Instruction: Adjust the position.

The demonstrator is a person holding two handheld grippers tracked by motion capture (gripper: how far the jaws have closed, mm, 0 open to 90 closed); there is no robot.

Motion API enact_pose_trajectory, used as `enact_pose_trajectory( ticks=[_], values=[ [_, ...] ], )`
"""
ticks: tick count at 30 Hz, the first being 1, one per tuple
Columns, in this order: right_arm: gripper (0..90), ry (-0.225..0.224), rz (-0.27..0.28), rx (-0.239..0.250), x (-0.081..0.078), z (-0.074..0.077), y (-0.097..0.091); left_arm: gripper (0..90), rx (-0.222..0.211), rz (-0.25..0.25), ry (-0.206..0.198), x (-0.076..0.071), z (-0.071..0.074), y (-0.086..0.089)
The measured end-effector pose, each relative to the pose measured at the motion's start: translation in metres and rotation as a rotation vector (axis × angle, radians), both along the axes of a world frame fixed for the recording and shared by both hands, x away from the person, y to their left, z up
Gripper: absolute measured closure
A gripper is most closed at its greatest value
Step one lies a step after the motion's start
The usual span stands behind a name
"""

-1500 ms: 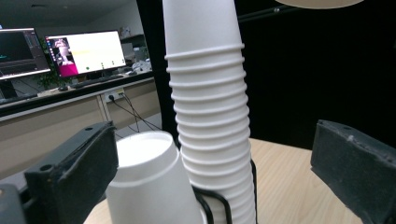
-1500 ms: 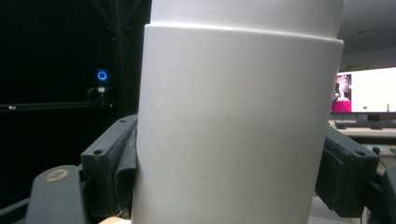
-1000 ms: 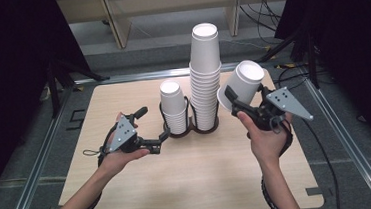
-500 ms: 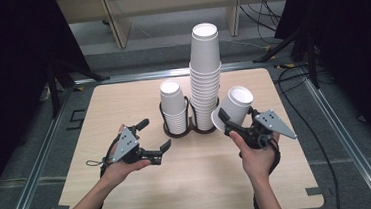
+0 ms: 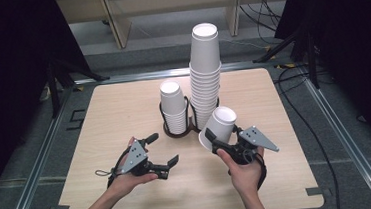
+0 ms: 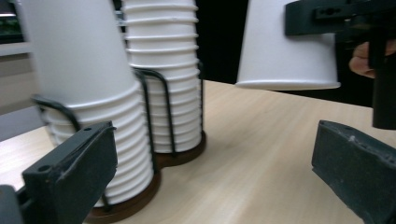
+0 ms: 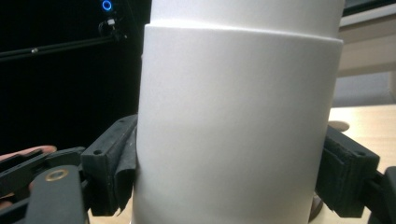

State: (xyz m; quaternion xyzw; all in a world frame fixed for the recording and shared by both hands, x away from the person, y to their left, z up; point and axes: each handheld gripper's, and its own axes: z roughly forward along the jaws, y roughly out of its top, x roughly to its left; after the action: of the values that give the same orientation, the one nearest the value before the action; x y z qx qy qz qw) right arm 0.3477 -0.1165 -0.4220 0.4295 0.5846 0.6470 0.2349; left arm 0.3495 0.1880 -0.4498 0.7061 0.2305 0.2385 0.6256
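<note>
Paper cup (image 5: pixel 219 127), held upside down and tilted, sits clamped between the jaws of the right gripper (image 5: pixel 215 143) just near and right of the wire holder (image 5: pixel 178 131) at the middle of the table (image 5: pixel 123 104). In the right gripper view both pads (image 7: pixel 112 163) press the cup's white wall. The holder carries two stacks: a short stack (image 5: pixel 173 105) on the left and a tall stack (image 5: pixel 205 73) on the right. The left gripper (image 5: pixel 163 149) hangs low over the near left of the table with its jaws apart and nothing between them. Judged step: carrying a single cup off, clear of the stacks. The next move probably calls for setting the cup on bare wood, rim flat, before the jaws part.
</note>
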Motion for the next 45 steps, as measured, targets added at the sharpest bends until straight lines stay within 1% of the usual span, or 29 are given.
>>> enact_pose_trajectory(
  ticks=[1, 3, 4, 5, 6, 7, 8, 9, 12, 13, 14, 16, 17, 18, 19, 20, 21, 23, 24, 26, 27, 29, 30, 32, 35, 39, 40, 42, 45],
  values=[
    [19.3, 0.025, -0.007, -0.005, -0.002, -0.001, 0.002, 0.0, 0.000, -0.016, 0.002, 0.000, -0.001, -0.004],
    [19.3, 0.035, 0.018, 0.011, -0.005, -0.004, 0.007, 0.0, 0.010, -0.047, 0.012, -0.001, 0.000, -0.009],
    [19.3, 0.041, 0.006, -0.011, -0.006, -0.005, 0.008, 0.0, 0.010, -0.060, 0.019, -0.002, 0.000, -0.012],
    [19.3, 0.028, 0.011, -0.010, -0.006, -0.006, 0.009, 0.0, 0.017, -0.069, 0.021, -0.002, 0.000, -0.014],
    [19.3, 0.034, 0.011, -0.001, -0.007, -0.007, 0.010, 0.0, 0.008, -0.083, 0.021, -0.003, -0.001, -0.018],
    [19.4, 0.044, 0.010, -0.003, -0.008, -0.007, 0.012, 0.0, 0.018, -0.090, 0.027, -0.004, 0.000, -0.019],
    [19.4, 0.028, 0.015, -0.003, -0.008, -0.009, 0.013, 0.0, 0.016, -0.094, 0.026, -0.004, 0.000, -0.022],
    [19.4, 0.043, 0.020, -0.004, -0.010, -0.010, 0.016, 0.0, 0.012, -0.102, 0.027, -0.005, 0.000, -0.025],
    [19.4, 0.055, 0.026, -0.002, -0.012, -0.012, 0.019, 0.0, 0.021, -0.113, 0.027, -0.006, -0.001, -0.029],
    [19.4, 0.065, 0.043, 0.011, -0.014, -0.013, 0.021, 0.0, 0.007, -0.126, 0.032, -0.006, -0.003, -0.035],
    [19.3, 0.068, 0.035, 0.005, -0.015, -0.013, 0.022, 0.0, 0.015, -0.129, 0.039, -0.007, -0.002, -0.037],
    [19.4, 0.067, 0.037, 0.017, -0.015, -0.014, 0.022, 0.0, 0.019, -0.135, 0.042, -0.008, -0.002, -0.039],
    [19.4, 0.068, 0.043, 0.013, -0.017, -0.014, 0.023, 0.0, 0.015, -0.150, 0.055, -0.009, -0.002, -0.044],
    [19.4, 0.077, 0.055, 0.027, -0.017, -0.014, 0.024, 0.0, 0.015, -0.150, 0.055, -0.009, -0.002, -0.044],
    [19.4, 0.063, 0.057, 0.013, -0.016, -0.015, 0.024, 0.0, 0.018, -0.161, 0.059, -0.009, -0.003, -0.048],
    [19.4, 0.071, 0.062, 0.011, -0.017, -0.014, 0.025, 0.0, 0.018, -0.161, 0.059, -0.009, -0.003, -0.048],
    [19.4, 0.072, 0.066, 0.016, -0.016, -0.015, 0.027, 0.0, 0.004, -0.171, 0.070, -0.009, -0.003, -0.051],
    [19.4, 0.078, 0.071, 0.024, -0.016, -0.016, 0.028, 0.0, -0.005, -0.172, 0.076, -0.008, -0.004, -0.052],
    [19.4, 0.089, 0.076, 0.014, -0.016, -0.017, 0.029, 0.0, -0.004, -0.173, 0.086, -0.006, -0.004, -0.053],
    [19.4, 0.085, 0.082, 0.023, -0.016, -0.018, 0.030, 0.0, 0.002, -0.176, 0.088, -0.005, -0.005, -0.052],
    [19.4, 0.081, 0.086, 0.010, -0.015, -0.021, 0.031, 0.0, 0.001, -0.179, 0.092, -0.004, -0.006, -0.053],
    [19.4, 0.079, 0.086, 0.009, -0.014, -0.021, 0.032, 0.0, -0.004, -0.180, 0.090, -0.003, -0.007, -0.054],
    [19.4, 0.095, 0.097, 0.010, -0.015, -0.022, 0.033, 0.0, 0.003, -0.189, 0.094, -0.003, -0.008, -0.054],
    [19.4, 0.086, 0.107, 0.015, -0.015, -0.023, 0.034, 0.0, 0.011, -0.199, 0.091, -0.003, -0.008, -0.054],
    [19.4, 0.093, 0.122, 0.018, -0.015, -0.024, 0.036, 0.0, 0.020, -0.205, 0.089, -0.002, -0.008, -0.054],
    [19.4, 0.094, 0.143, 0.027, -0.015, -0.023, 0.037, 0.0, 0.018, -0.207, 0.088, -0.001, -0.007, -0.054],
    [19.4, 0.102, 0.141, 0.025, -0.016, -0.023, 0.038, 0.0, 0.015, -0.204, 0.089, -0.001, -0.006, -0.054],
    [19.4, 0.100, 0.144, 0.036, -0.016, -0.023, 0.039, 0.0, 0.016, -0.205, 0.091, -0.001, -0.006, -0.055],
    [19.4, 0.096, 0.150, 0.034, -0.016, -0.022, 0.039, 0.0, 0.015, -0.206, 0.091, -0.001, -0.005, -0.055]
  ],
)
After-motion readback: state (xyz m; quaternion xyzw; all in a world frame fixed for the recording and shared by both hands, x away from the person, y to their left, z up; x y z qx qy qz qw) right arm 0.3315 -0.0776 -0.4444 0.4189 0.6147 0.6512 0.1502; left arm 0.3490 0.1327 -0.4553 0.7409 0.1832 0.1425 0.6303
